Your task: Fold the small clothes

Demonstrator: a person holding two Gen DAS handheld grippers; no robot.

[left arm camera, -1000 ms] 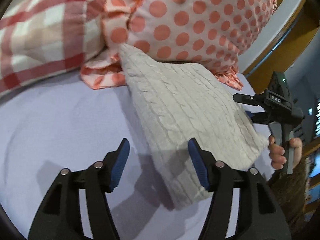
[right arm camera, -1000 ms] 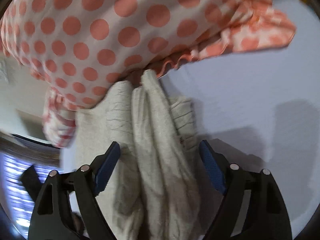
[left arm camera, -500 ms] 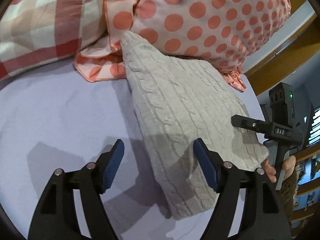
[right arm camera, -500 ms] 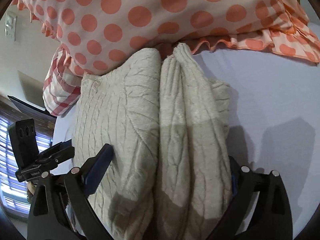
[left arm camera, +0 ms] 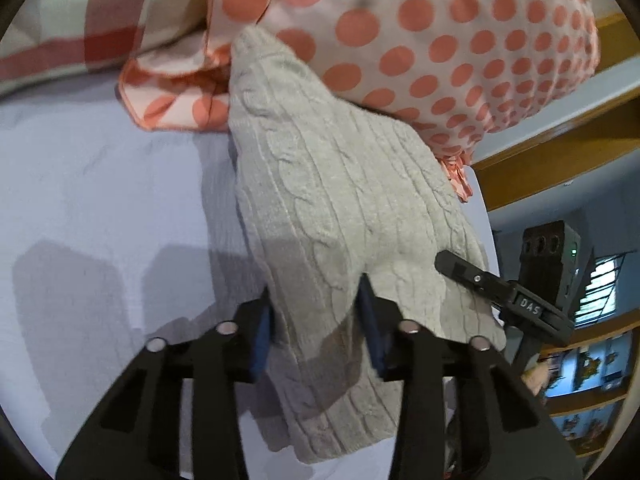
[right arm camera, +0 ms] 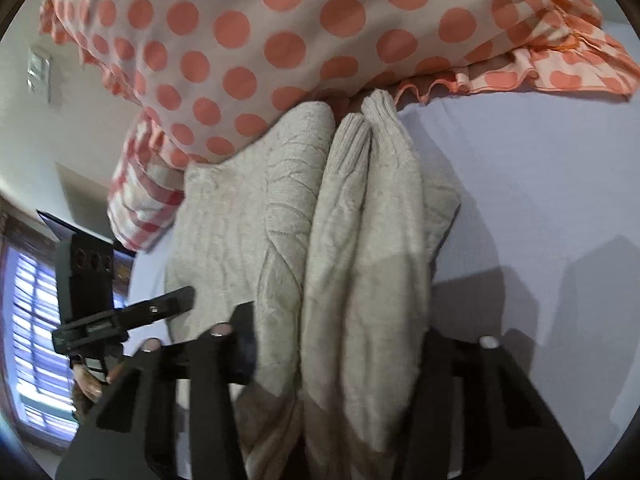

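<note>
Lavender bedsheet (left arm camera: 100,200) spreads under everything, a polka-dot pillow (left arm camera: 440,40) at the far end. My grey cable-knit sweater (left arm camera: 340,208) lies folded lengthwise, its far tip touching that pillow. My left gripper (left arm camera: 316,332) is clamped on the near edge; my right gripper (right arm camera: 336,360) straddles the bunched layers, and I cannot tell whether it grips. I judge this the final fold: both ends should lift together and carry the near end toward the far.

Black left gripper (left arm camera: 316,330), blue-padded, silver-screwed
</note>
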